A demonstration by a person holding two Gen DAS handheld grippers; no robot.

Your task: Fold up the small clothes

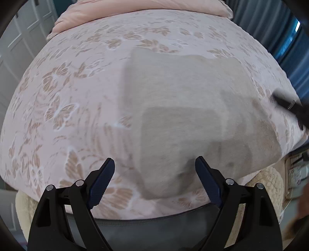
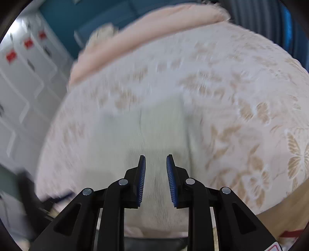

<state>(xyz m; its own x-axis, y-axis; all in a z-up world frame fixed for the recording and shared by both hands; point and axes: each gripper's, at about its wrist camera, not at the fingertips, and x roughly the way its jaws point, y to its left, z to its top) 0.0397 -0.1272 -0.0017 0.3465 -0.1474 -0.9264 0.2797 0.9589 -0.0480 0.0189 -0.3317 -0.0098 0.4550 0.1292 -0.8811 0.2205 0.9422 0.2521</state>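
A small light-grey garment (image 1: 183,100) lies flat on a pink bed cover with a tan butterfly print (image 1: 63,92), with a folded flap (image 1: 181,125) on its near part. My left gripper (image 1: 154,164) is wide open just above the garment's near edge, holding nothing. The right gripper shows at the right edge of the left wrist view (image 1: 289,106), beside the garment's right side. In the blurred right wrist view the garment (image 2: 146,131) lies straight ahead. My right gripper (image 2: 156,160) is partly open over it, with nothing between the pads.
A pink folded blanket (image 1: 139,11) lies at the far end of the bed. White panelled doors (image 1: 21,48) stand to the left. A cream fleecy layer (image 1: 268,183) and a dark bed edge (image 1: 154,222) run along the near side. White cabinets with red labels (image 2: 29,63) show at left.
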